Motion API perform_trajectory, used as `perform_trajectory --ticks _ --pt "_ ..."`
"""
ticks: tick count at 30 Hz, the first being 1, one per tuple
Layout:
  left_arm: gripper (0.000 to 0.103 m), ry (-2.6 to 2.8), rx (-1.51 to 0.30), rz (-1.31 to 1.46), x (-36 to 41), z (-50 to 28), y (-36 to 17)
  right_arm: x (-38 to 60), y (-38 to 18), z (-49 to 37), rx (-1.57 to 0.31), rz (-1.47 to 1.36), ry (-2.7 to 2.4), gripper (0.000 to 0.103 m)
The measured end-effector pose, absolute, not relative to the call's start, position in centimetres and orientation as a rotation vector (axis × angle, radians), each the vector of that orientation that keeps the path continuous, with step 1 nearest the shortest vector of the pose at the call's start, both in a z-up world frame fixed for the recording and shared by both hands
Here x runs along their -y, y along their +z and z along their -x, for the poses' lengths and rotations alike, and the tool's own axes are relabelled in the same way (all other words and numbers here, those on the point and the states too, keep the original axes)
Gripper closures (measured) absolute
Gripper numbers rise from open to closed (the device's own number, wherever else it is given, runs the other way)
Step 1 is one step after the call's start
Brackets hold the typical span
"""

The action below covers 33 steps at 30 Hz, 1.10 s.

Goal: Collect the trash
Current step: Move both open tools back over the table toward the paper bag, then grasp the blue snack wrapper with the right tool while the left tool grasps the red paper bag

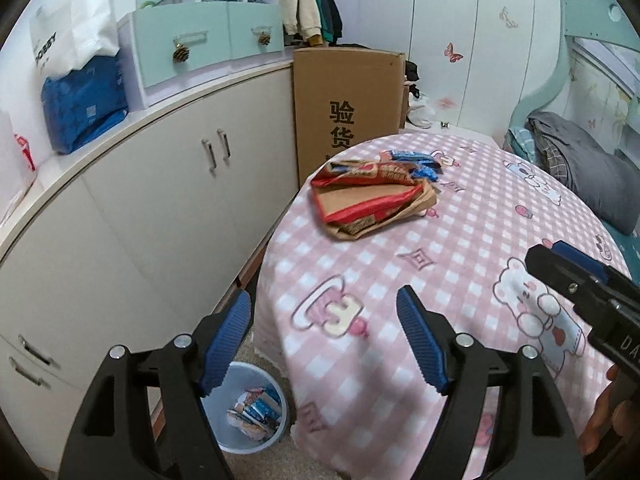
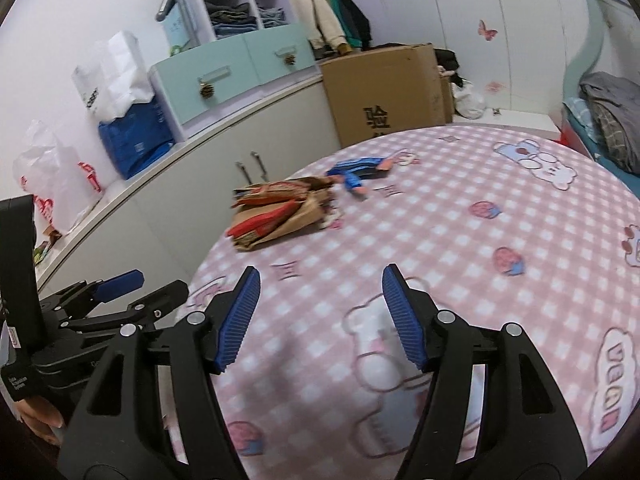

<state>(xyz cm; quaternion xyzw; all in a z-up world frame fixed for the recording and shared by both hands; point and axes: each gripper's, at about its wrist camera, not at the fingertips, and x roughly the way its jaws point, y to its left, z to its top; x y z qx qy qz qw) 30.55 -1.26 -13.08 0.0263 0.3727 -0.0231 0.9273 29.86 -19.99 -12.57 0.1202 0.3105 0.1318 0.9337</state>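
A pile of flattened red and brown wrappers lies on the pink checked tablecloth, with crumpled blue wrappers just behind it. My left gripper hangs open over the table's near left edge, nothing between its blue pads. My right gripper is open too, above the cloth and short of the pile; its fingers show at the right of the left wrist view. On the floor below the table stands a white bin with several wrappers inside.
A long white cabinet runs along the left, bearing a blue pack, white bags and mint drawers. A tall cardboard box stands behind the table. A bed with grey bedding is at the right.
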Motion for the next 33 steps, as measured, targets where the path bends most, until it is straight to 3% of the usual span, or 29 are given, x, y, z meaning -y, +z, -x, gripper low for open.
perform_trajectory --ticks 18,24,30,31,33 --pt "0.023 0.087 -0.651 0.110 1.5 -36.3 -12.4 19.7 -13.6 -42.5 -0.754 0.050 0.172 0.039" --pt "0.022 0.077 -0.680 0.180 -0.3 -39.4 -13.3 17.1 -14.9 -46.6 -0.774 0.187 0.204 0.032" --pt "0.022 0.050 -0.740 0.184 -0.8 -41.2 -15.0 16.8 -15.4 -49.4 -0.798 0.208 0.264 0.032" --pt "0.022 0.035 -0.754 0.193 -0.8 -41.5 -15.2 16.8 -15.5 -49.7 -0.807 0.196 0.271 0.035" --pt "0.022 0.024 -0.780 0.202 -0.8 -42.0 -15.5 16.8 -16.1 -50.4 -0.856 0.167 0.311 0.066"
